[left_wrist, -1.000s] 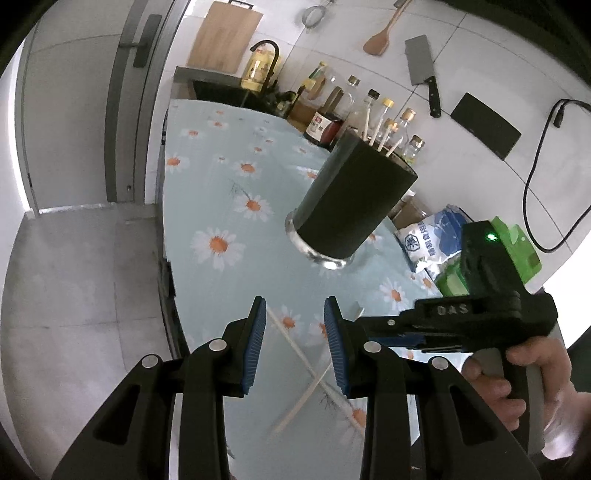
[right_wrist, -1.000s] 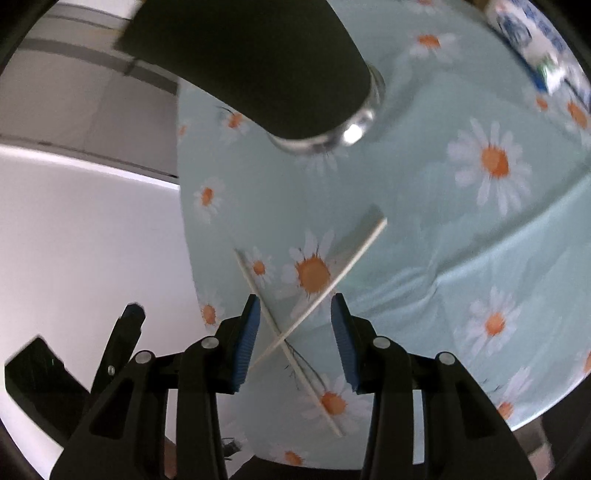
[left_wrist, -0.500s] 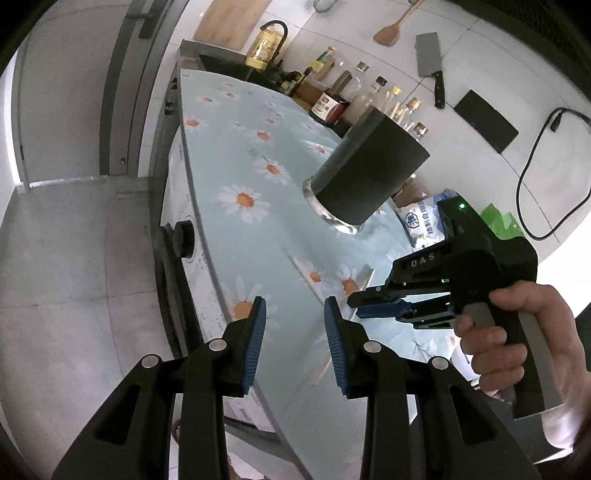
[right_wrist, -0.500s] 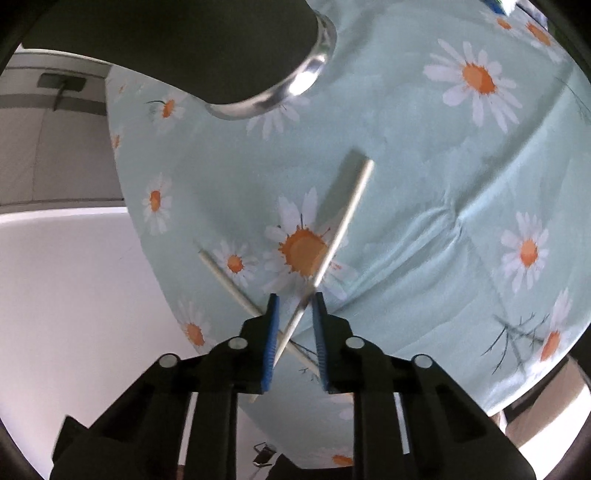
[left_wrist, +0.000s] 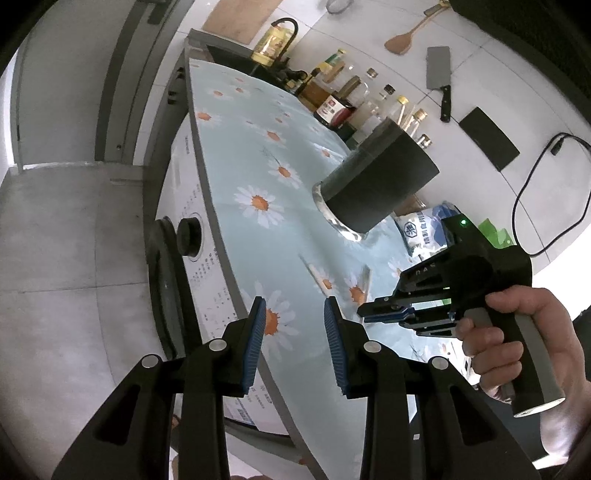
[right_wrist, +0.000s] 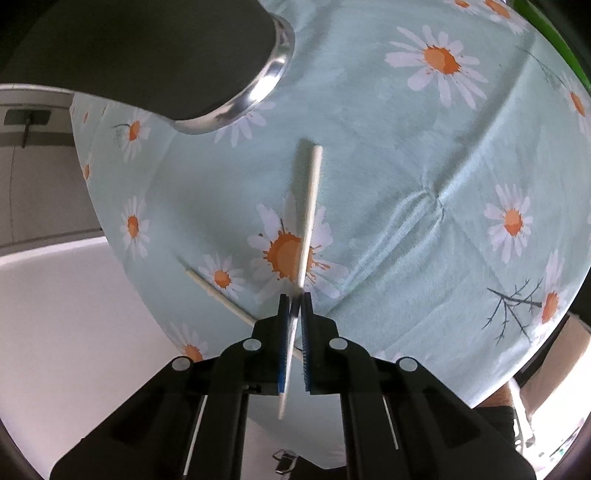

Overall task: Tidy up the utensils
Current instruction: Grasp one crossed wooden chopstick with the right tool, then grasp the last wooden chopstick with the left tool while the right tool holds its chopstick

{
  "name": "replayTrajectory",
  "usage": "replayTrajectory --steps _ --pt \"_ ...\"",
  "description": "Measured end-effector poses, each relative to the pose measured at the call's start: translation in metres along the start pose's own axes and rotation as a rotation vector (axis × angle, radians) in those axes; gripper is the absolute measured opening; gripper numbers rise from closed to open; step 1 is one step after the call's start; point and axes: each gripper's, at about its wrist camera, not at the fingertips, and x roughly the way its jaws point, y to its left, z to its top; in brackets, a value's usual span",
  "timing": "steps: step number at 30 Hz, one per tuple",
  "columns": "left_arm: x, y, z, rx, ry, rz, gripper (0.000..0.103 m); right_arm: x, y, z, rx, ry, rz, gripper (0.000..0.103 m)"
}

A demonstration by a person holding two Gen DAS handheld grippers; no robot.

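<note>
Daisy-print table: our right hand-held gripper has just closed, clamped on a chopstick near its thin end. Light, stiff, slippery, so grip mid-shaft. Left hand-held gripper hangs apart.

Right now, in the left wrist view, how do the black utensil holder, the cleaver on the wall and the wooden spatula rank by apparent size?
1. Black utensil holder, clearly largest, though it also stands nearer the camera.
2. Cleaver.
3. Wooden spatula, close to the cleaver in length but slimmer; the fisheye rim distorts both, so ranks two and three are unsure.
</note>
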Motion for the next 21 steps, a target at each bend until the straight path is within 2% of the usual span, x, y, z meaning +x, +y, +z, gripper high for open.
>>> replayTrajectory --steps 10,21 --pt "0.011 -0.011 0.006 -0.002 0.026 -0.011 0.031 -0.025 -0.023 -0.002 -0.035 -0.002 0.058 0.006" --pt "0.035 -0.047 -0.004 -0.029 0.030 0.082 0.031 -0.057 -0.042 0.022 -0.208 0.004 0.105 0.006"
